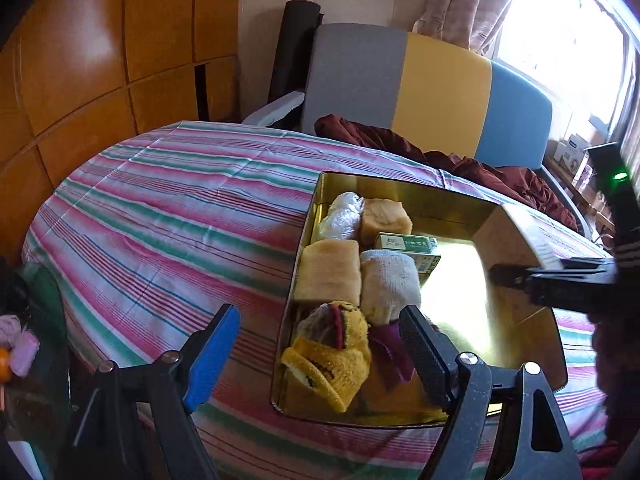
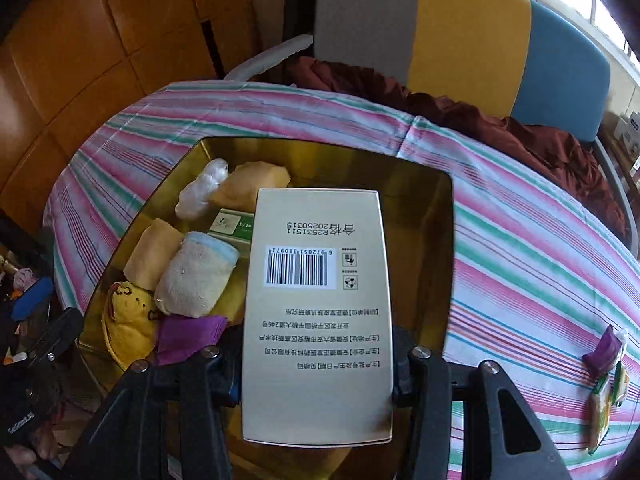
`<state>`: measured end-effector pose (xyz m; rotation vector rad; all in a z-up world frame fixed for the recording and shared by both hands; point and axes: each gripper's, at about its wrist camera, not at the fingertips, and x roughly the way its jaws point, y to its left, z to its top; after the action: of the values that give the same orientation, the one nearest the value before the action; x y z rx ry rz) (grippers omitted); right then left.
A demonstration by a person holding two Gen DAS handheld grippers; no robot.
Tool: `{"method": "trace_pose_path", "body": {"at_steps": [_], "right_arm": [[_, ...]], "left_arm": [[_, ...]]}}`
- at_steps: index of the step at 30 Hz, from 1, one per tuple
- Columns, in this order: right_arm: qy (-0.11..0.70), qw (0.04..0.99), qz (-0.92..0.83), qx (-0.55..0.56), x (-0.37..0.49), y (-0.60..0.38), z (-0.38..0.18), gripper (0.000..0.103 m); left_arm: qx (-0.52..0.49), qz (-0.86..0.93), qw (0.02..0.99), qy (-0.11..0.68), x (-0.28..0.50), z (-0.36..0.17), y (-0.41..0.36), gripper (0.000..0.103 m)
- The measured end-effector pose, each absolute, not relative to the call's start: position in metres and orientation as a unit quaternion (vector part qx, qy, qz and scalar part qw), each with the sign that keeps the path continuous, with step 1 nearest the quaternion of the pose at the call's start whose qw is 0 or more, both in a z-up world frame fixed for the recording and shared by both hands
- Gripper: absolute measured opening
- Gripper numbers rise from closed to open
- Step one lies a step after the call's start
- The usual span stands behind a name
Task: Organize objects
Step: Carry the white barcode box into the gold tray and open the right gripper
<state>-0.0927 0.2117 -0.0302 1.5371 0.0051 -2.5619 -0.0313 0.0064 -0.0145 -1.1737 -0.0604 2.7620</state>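
A gold metal tin [image 1: 404, 190] [image 2: 436, 216] lies open on the striped cloth. Its left half holds rolled cloths: a yellow one [image 1: 328, 356] [image 2: 128, 320], a white-blue one [image 1: 390, 284] [image 2: 196, 276], a beige one [image 1: 330, 272], a purple one [image 2: 188, 336], a small green box [image 1: 406, 244] [image 2: 230, 224] and a plastic wrap [image 1: 340, 216]. My right gripper [image 2: 318, 380] is shut on a beige barcode box [image 2: 320, 304] [image 1: 516, 248], held over the tin's right half. My left gripper [image 1: 320, 344] is open and empty over the tin's near left edge.
The tin sits on a table with a striped cloth [image 1: 168, 216]. A grey, yellow and blue chair [image 1: 424, 80] with a maroon cloth [image 1: 480, 164] stands behind it. Small packets [image 2: 604, 376] lie on the cloth at right. A wooden wardrobe [image 1: 100, 60] is at left.
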Motion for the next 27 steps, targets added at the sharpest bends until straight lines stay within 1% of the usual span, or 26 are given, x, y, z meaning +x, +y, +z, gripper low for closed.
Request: {"method": "trace_pose_path", "body": {"at_steps": [6,10,13,16,18,19,27], "right_arm": [[-0.005,0.069,-0.827,0.559,-0.109,0.188,-0.068,0.05],[-0.015,0.089,-0.82,0.566,-0.111,0.172,-0.076,0.052],[-0.02,0.086,-0.819,0.566,-0.109,0.17,-0.08,0.054],[-0.033,0.086,-0.822,0.563,-0.106,0.177,-0.079,0.064],[-0.039,0.087,-0.828,0.553,-0.102,0.182,-0.075,0.074],[-0.043,0.087,-0.832,0.547,-0.1,0.185,-0.071,0.076],[-0.055,0.086,-0.855,0.508,-0.081,0.207,-0.046,0.077]], "left_arm": [[-0.397,0.915,0.058,-0.036,-0.028,-0.02,-0.011,0.082],[-0.398,0.915,0.05,-0.038,-0.025,-0.022,-0.016,0.082],[-0.398,0.915,0.046,-0.039,-0.025,-0.022,-0.017,0.083],[-0.395,0.917,0.046,-0.034,-0.024,-0.021,-0.016,0.084],[-0.394,0.918,0.047,-0.031,-0.023,-0.021,-0.013,0.084],[-0.393,0.918,0.048,-0.031,-0.022,-0.02,-0.013,0.084],[-0.385,0.921,0.058,-0.016,-0.017,-0.015,-0.002,0.088]]}}
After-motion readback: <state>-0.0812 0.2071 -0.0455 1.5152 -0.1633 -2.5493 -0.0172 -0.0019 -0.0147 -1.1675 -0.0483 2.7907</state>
